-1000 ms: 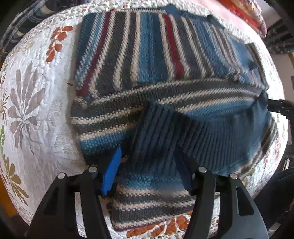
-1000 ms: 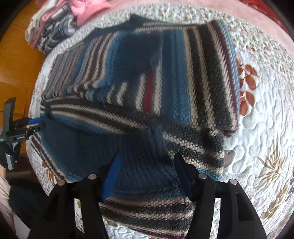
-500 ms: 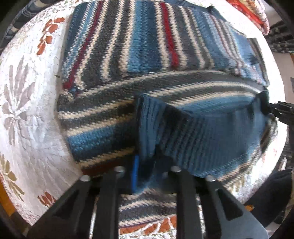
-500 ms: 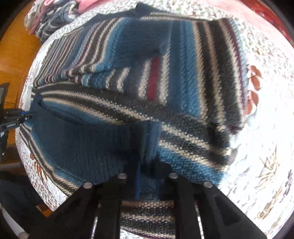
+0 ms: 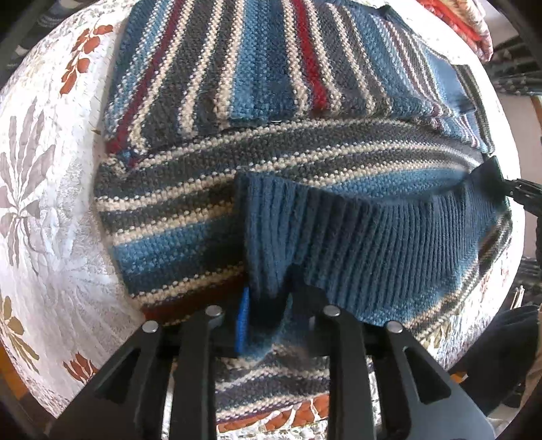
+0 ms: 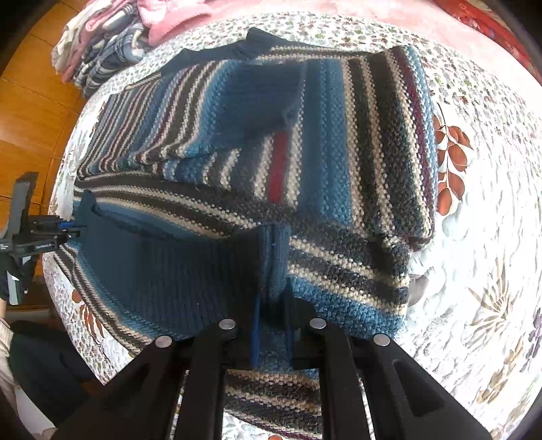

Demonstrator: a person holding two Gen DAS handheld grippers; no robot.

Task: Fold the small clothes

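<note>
Both grippers had just shut: left gripper point(image 5: 267, 321) and right gripper point(image 6: 272, 325) each clamped the sweater point(image 5: 271, 101)'s near ribbed hem point(image 5: 372, 243), lifted off the quilt point(image 5: 44, 220); fold toward far side likely next.

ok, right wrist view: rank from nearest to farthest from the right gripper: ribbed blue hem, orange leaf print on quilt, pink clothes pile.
1. Ribbed blue hem of the striped knitted sweater, clamped in the right gripper.
2. Orange leaf print, on the quilt's right side.
3. Pink clothes pile, far upper left.
</note>
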